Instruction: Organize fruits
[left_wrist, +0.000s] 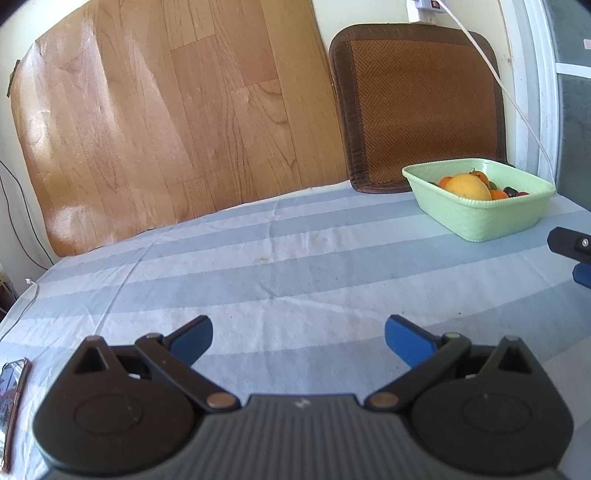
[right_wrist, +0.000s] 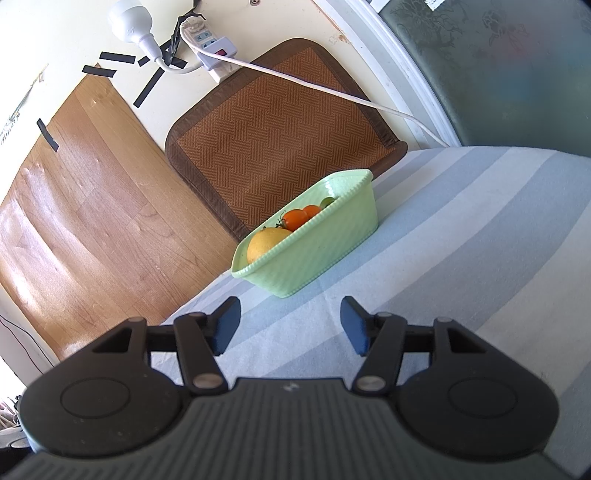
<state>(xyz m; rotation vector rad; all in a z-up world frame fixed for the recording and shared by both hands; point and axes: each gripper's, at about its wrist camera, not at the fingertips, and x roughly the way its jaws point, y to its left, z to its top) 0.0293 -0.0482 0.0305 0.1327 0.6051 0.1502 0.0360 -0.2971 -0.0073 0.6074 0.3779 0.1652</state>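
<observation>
Nearest the cameras, the left hand-held gripper (left_wrist: 298, 338) has its blue-padded fingers spread wide with nothing between them, above the bench covered in a blue-and-white striped cloth (left_wrist: 258, 280). The right hand-held gripper (right_wrist: 290, 325) is likewise spread and empty, pointing at the pale green rectangular plastic basket (right_wrist: 314, 254) just ahead of it. Farther back in that basket lie a large yellow-orange round fruit (right_wrist: 264, 240), small orange-red tomato-like fruits (right_wrist: 295, 218) and a green one (right_wrist: 327, 202). No loose fruit shows on the cloth in either view, so the gathering looks essentially done; any sorting inside the basket cannot be judged. Behind it a brown woven mat (left_wrist: 421, 107) leans against the wall.
</observation>
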